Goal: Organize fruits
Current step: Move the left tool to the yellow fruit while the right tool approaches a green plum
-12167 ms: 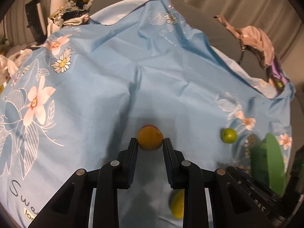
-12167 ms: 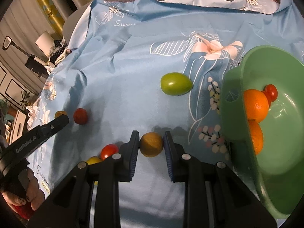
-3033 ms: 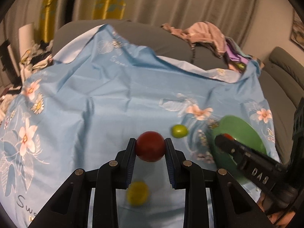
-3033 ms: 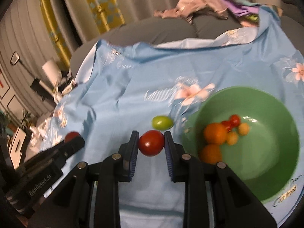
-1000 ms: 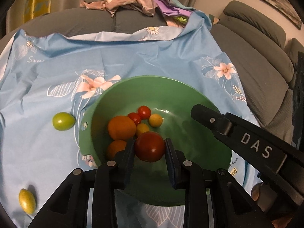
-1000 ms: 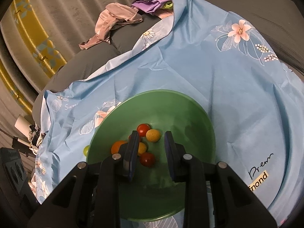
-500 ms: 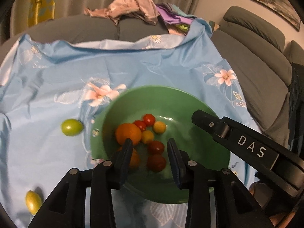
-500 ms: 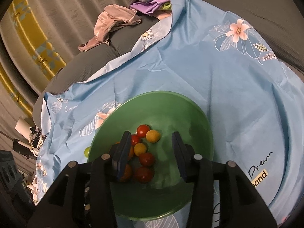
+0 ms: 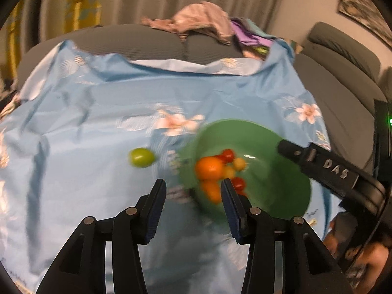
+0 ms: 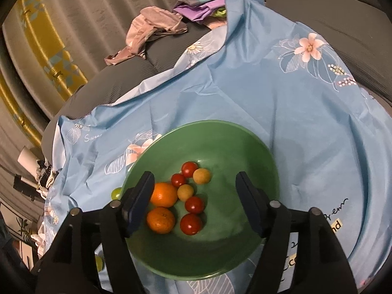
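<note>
A big blue cloth (image 10: 281, 112) with pink and white flowers covers the grey couch (image 10: 325, 2), and it is wrinkled in many places. On the cloth sits a round green bowl (image 10: 235, 250), and the fruits are together in its left half. Over the bowl hangs the right gripper (image 10: 194, 198), with its two black fingers (image 10: 139, 201) spread wide and nothing between them. The left gripper (image 9: 193, 203) is over the near left edge of the bowl, and its fingers are spread apart and hold nothing too. In the left wrist view the bowl (image 9: 276, 191) looks blurry, and the other gripper pokes in from the right side above it. Far back on the couch lies a heap of pink and purple clothes (image 10: 152, 29). Inside the bowl two oranges (image 10: 163, 194) touch each other, one nearer and one farther. Beside them lie four small red tomatoes (image 10: 191, 224) and two little yellow fruits (image 10: 201, 176), all close together. A green fruit (image 9: 141, 157) lies on the cloth just left of the bowl, outside it. In the right wrist view only a bit of this green fruit (image 10: 116, 193) peeks out past the rim.
</note>
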The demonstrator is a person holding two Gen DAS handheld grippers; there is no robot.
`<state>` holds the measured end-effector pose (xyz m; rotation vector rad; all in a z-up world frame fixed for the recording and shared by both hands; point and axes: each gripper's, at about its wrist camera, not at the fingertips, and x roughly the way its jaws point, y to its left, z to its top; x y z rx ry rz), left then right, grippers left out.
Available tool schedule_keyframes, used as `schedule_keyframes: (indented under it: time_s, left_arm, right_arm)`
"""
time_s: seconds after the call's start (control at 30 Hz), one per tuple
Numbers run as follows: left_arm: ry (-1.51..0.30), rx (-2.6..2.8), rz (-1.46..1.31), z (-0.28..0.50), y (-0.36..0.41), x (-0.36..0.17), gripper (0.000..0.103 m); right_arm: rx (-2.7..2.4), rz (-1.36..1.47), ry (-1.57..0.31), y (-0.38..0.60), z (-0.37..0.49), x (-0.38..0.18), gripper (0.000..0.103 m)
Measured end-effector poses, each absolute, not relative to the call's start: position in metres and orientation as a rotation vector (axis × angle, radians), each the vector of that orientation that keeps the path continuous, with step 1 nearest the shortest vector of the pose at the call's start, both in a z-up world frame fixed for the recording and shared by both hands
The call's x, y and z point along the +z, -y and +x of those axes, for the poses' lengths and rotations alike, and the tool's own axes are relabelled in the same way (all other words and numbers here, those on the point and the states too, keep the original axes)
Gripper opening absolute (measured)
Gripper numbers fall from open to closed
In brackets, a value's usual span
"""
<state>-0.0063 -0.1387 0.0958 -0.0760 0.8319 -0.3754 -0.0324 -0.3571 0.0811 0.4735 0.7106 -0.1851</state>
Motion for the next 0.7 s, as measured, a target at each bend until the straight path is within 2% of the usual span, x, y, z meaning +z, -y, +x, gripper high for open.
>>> schedule_keyframes:
  time_s: [0.2, 0.37, 0.7]
  left_arm:
    - [-0.834, -0.237, -0.1, -0.017, 0.077, 0.09, 0.046]
    - [-0.904, -0.163, -0.15, -0.02, 0.036, 0.067, 0.046]
    - [-1.051, -0.195, -0.206, -0.002, 0.024, 0.021, 0.046]
  right_arm:
    - [-0.115, 0.455, -0.709, 0.342, -0.03, 0.085, 0.069]
    - [-0.032, 0.417, -0.714, 0.315, -0.024, 0.089, 0.069]
    - [0.149, 0.332, -0.754, 0.257, -0.006, 0.084, 0.069]
